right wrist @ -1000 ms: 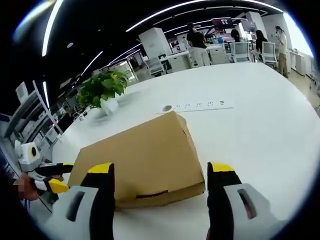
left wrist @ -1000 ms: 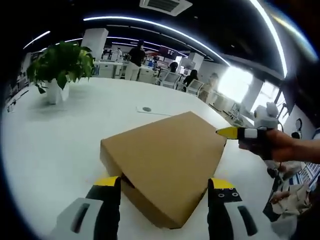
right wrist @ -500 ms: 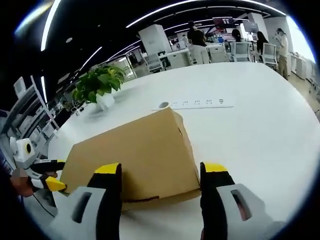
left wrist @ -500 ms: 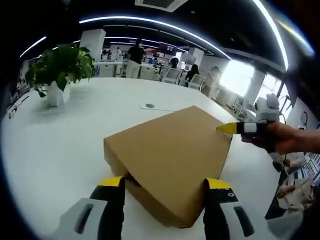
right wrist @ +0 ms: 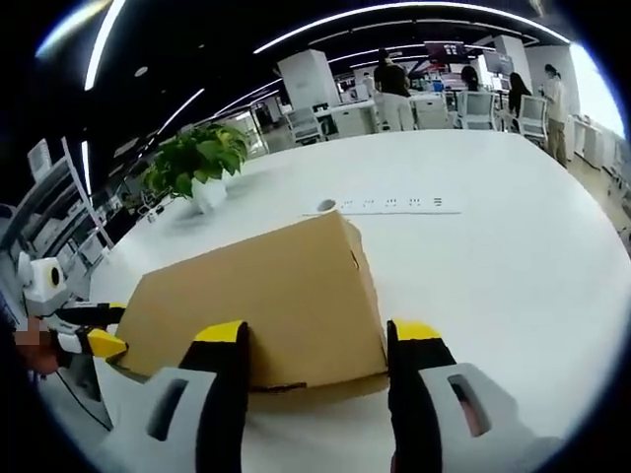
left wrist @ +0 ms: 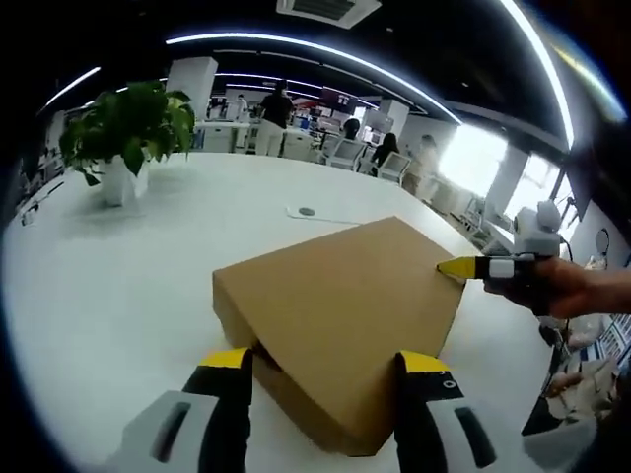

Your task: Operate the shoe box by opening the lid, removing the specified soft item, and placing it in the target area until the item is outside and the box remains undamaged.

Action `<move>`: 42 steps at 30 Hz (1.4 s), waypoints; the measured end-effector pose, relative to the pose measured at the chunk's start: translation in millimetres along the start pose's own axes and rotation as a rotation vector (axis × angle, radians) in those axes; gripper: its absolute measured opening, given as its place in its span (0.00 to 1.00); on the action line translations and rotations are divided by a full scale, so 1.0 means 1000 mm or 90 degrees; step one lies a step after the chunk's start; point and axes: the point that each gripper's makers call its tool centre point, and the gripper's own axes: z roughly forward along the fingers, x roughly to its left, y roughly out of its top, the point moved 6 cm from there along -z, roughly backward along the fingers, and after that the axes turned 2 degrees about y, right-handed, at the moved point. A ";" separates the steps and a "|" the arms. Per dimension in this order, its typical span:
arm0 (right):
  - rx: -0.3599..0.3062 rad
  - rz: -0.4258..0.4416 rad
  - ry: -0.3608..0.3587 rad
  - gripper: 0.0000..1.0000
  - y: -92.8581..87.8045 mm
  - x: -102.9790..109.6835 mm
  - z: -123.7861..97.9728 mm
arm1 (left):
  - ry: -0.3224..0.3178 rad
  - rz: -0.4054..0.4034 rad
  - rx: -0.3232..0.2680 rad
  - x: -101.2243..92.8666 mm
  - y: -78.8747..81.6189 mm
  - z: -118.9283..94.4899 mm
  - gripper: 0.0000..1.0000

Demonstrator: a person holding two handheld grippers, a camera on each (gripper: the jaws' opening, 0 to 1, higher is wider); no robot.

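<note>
Left gripper view is showing one flat brown cardboard shoe box (left wrist: 340,330) lying closed on the broad white round desk (left wrist: 118,286), one corner pointing toward the camera. The left tool (left wrist: 323,360) is sitting low at that near corner with its two yellow-tipped jaws standing apart, one on each side of the corner, gripping nothing. From the right edge a hand (left wrist: 572,291) is holding the right tool (left wrist: 455,268), whose yellow tip is reaching the box's far right corner; whether it is touching the cardboard is unclear from here. One potted green plant in a white pot (left wrist: 123,128) is standing well apart from the box at the far left of the desk, and one white strip with a round grey disc (left wrist: 311,213) is lying on the desk beyond the box. Several people are standing or sitting among the office furniture behind. Right gripper view is showing the same box (right wrist: 266,301) from its other side, lid down, with the right tool (right wrist: 320,340) spread open across the near edge, holding nothing. The left tool (right wrist: 94,330) is appearing at the box's left corner, and the plant (right wrist: 197,163) and strip (right wrist: 389,205) are lying beyond.
</note>
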 end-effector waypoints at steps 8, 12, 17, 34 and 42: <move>0.007 0.004 0.001 0.51 -0.013 0.023 -0.006 | -0.010 0.012 0.007 0.017 -0.004 -0.017 0.57; 0.011 0.008 0.003 0.51 -0.019 0.036 -0.008 | -0.013 0.017 0.011 0.024 -0.007 -0.027 0.56; 0.018 0.013 0.005 0.50 -0.027 0.052 -0.010 | -0.015 0.029 0.017 0.034 -0.008 -0.037 0.55; 0.038 0.007 0.035 0.48 -0.046 0.114 -0.005 | 0.012 0.047 0.020 0.076 -0.021 -0.082 0.51; 0.042 0.004 0.039 0.48 -0.051 0.126 -0.005 | 0.016 0.047 0.016 0.082 -0.027 -0.092 0.51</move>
